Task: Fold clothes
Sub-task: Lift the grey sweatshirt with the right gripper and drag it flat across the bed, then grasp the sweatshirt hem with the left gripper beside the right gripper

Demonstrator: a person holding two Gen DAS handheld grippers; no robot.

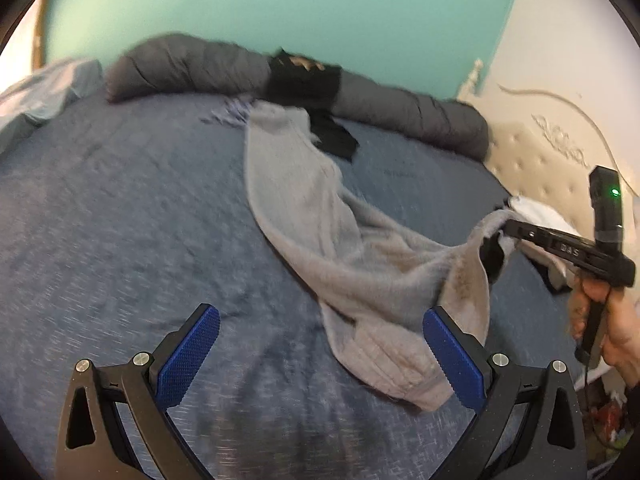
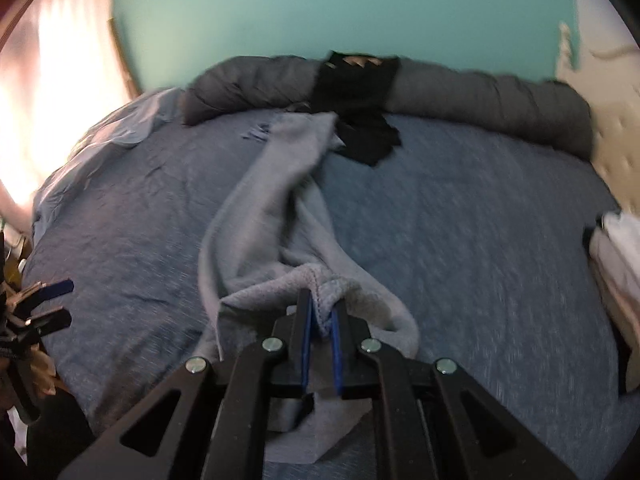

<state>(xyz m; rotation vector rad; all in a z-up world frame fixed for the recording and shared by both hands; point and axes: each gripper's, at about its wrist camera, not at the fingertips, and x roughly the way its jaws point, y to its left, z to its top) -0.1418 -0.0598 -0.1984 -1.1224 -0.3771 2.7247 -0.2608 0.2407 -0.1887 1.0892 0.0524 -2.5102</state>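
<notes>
A long grey fleece garment [image 1: 320,224] lies stretched across the blue bedspread [image 1: 120,208], its far end near the pillows. My left gripper [image 1: 320,344] hangs open just above the bed, its blue pads wide apart with only the garment's near hem under the right one. My right gripper [image 2: 323,312] is shut on a bunched edge of the grey garment [image 2: 260,216], which trails away toward the headboard. In the left wrist view the right gripper [image 1: 498,240] shows at the right, held by a hand [image 1: 616,328], with the cloth lifted off the bed.
A long dark grey bolster [image 1: 420,112] runs along the far edge under the teal wall. A black garment [image 2: 360,112] drapes over the bolster onto the bed. White cloth [image 2: 616,248] lies at the right by the cream headboard [image 1: 552,148]. A light blue sheet [image 1: 44,96] bunches at far left.
</notes>
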